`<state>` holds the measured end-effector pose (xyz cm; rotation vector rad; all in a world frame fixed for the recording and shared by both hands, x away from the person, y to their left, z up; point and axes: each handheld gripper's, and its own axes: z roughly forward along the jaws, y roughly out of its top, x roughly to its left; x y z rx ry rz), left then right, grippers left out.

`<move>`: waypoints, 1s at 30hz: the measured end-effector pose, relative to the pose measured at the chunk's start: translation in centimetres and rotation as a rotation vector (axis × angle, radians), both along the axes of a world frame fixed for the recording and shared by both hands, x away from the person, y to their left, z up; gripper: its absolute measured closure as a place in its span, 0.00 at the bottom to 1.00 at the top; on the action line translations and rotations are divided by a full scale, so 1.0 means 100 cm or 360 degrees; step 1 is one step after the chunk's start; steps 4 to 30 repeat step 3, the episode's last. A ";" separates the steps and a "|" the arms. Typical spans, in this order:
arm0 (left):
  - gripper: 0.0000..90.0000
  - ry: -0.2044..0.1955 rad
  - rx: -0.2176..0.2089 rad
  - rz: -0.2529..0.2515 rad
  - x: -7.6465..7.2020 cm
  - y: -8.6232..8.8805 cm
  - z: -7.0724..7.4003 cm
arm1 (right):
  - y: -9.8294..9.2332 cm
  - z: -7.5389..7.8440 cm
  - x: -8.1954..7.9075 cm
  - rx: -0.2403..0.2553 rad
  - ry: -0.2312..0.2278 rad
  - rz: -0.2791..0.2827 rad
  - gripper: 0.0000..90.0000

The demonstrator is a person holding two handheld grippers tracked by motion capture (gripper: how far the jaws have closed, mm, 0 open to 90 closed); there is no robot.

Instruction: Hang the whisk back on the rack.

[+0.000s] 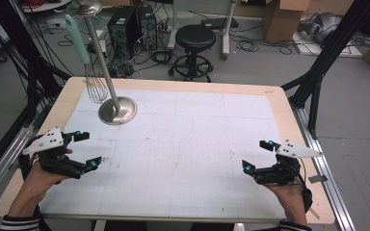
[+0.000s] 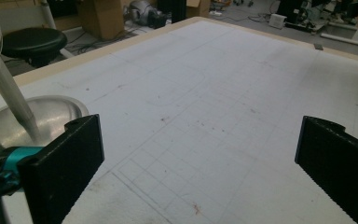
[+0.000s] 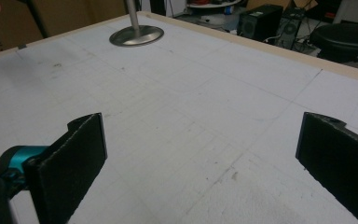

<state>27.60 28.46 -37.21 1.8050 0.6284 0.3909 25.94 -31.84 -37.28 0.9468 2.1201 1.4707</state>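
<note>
Both grippers, left [image 1: 87, 150] and right [image 1: 256, 156], gaping, empty. Whisk [image 1: 92, 77] apparently hung on stand [image 1: 117, 110]: approach left, grasp teal handle.

from my high view the stand's top [image 1: 83, 6] is cut off by the edge; the whisk [image 1: 95, 88] wires blur behind its pole.

I see a brushed metal stand [image 1: 117, 109] with a dull sheen at the upper left of the frame, and a wire whisk [image 1: 95, 86] with a smooth teal plastic handle. The counter [image 1: 279, 103] has pale wood edges under a matt white sheet [image 1: 183, 144], faintly stained. My tongs' black pads [image 2: 70, 158] look rough.
</note>
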 end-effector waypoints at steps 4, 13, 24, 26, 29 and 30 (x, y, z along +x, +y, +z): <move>0.02 0.0008 0.0016 -0.0006 0.000 -0.001 -0.001 | 0.000 0.000 0.000 -0.0005 0.0001 0.0002 0.01; 0.02 0.0008 0.0016 -0.0006 0.000 -0.001 -0.001 | 0.000 0.000 0.000 -0.0005 0.0001 0.0002 0.01; 0.02 0.0008 0.0016 -0.0006 0.000 -0.001 -0.001 | 0.000 0.000 0.000 -0.0005 0.0001 0.0002 0.01; 0.02 0.0008 0.0016 -0.0006 0.000 -0.001 -0.001 | 0.000 0.000 0.000 -0.0005 0.0001 0.0002 0.01; 0.02 0.0008 0.0016 -0.0006 0.000 -0.001 -0.001 | 0.000 0.000 0.000 -0.0005 0.0001 0.0002 0.01; 0.02 0.0008 0.0016 -0.0006 0.000 -0.001 -0.001 | 0.000 0.000 0.000 -0.0005 0.0001 0.0002 0.01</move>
